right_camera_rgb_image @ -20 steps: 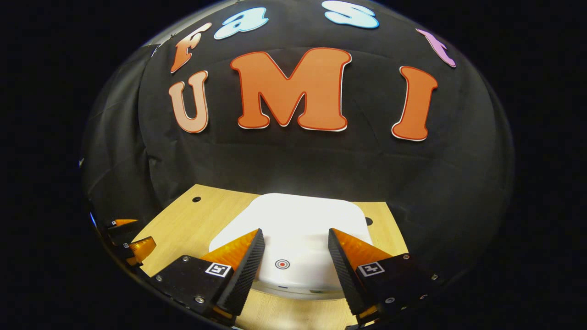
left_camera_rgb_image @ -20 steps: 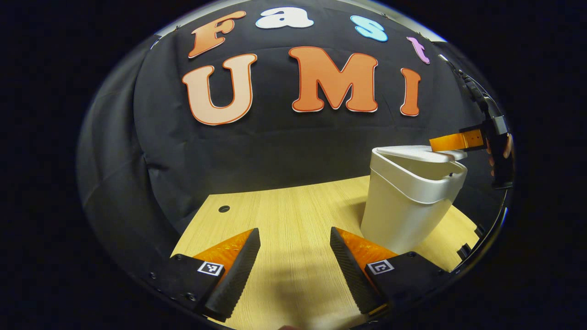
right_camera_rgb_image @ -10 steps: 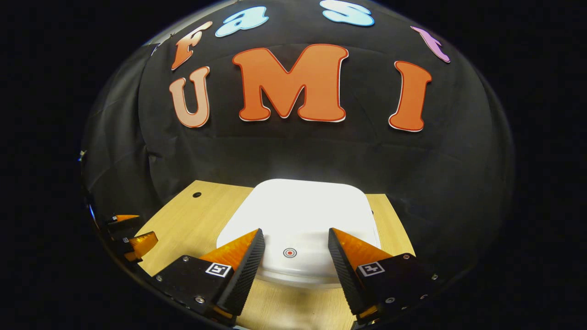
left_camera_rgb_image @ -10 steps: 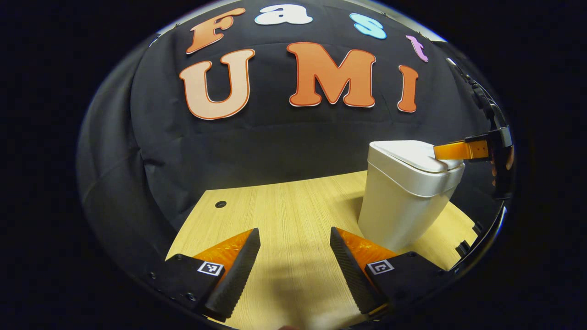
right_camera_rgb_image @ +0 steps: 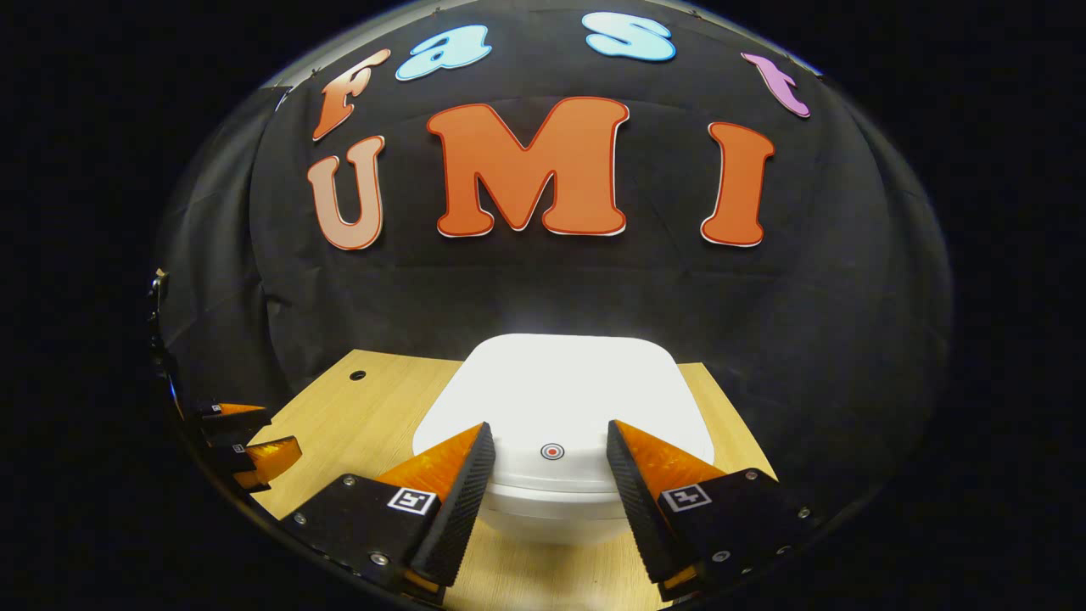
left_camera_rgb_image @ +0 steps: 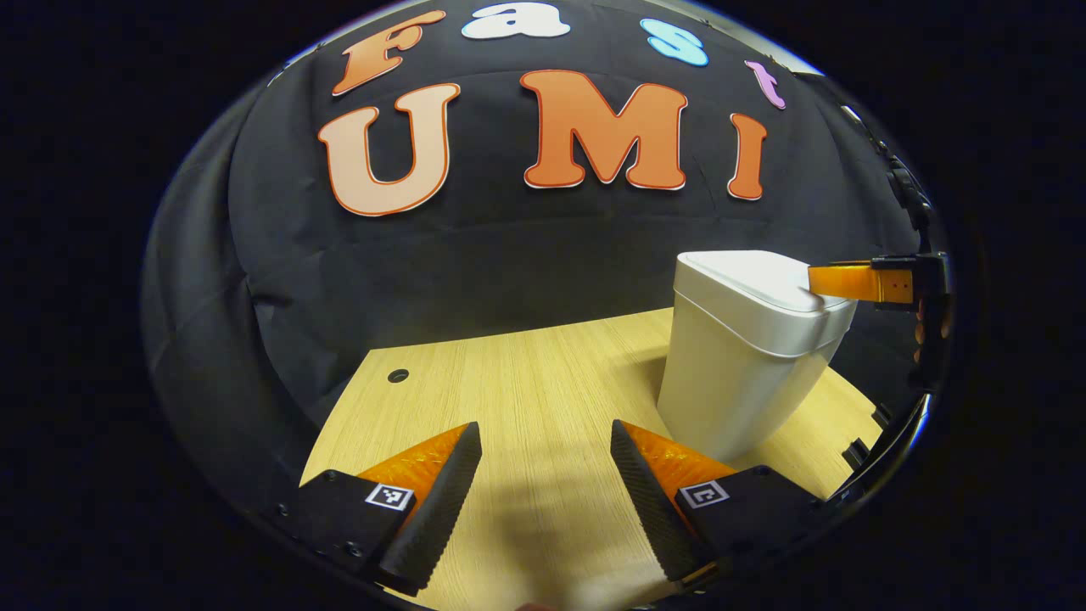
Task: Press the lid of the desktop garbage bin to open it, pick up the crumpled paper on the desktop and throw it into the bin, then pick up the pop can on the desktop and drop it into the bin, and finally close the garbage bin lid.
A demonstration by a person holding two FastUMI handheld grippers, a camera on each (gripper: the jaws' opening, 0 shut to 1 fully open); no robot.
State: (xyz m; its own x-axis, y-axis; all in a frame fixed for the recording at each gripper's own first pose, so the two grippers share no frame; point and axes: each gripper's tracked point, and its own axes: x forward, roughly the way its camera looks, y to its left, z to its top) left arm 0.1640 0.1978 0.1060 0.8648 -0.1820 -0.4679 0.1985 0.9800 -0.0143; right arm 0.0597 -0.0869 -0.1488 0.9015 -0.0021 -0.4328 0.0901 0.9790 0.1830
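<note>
The white desktop bin (left_camera_rgb_image: pixel 738 373) stands on the wooden table (left_camera_rgb_image: pixel 509 382) at the right of the left gripper view, its flat lid (left_camera_rgb_image: pixel 751 273) lying down on the rim. My right gripper (left_camera_rgb_image: pixel 827 282) reaches in from the right at the lid's front edge. In the right gripper view the right gripper (right_camera_rgb_image: pixel 550 433) is open, its fingers straddling the lid (right_camera_rgb_image: pixel 564 382) on either side of a small red ring mark (right_camera_rgb_image: pixel 551 451). My left gripper (left_camera_rgb_image: pixel 545 433) hangs open over bare table left of the bin, holding nothing.
A hand (left_camera_rgb_image: pixel 920 327) holds the right gripper at the far right edge. The left gripper (right_camera_rgb_image: pixel 250 441) also shows low at the left of the right gripper view. The table (right_camera_rgb_image: pixel 356 407) has a small hole (left_camera_rgb_image: pixel 397 374) near its far left corner.
The bin lid, tilted slightly up a second ago, now lies flat on the rim. The right gripper has sunk a little with it. The left gripper has barely moved.
</note>
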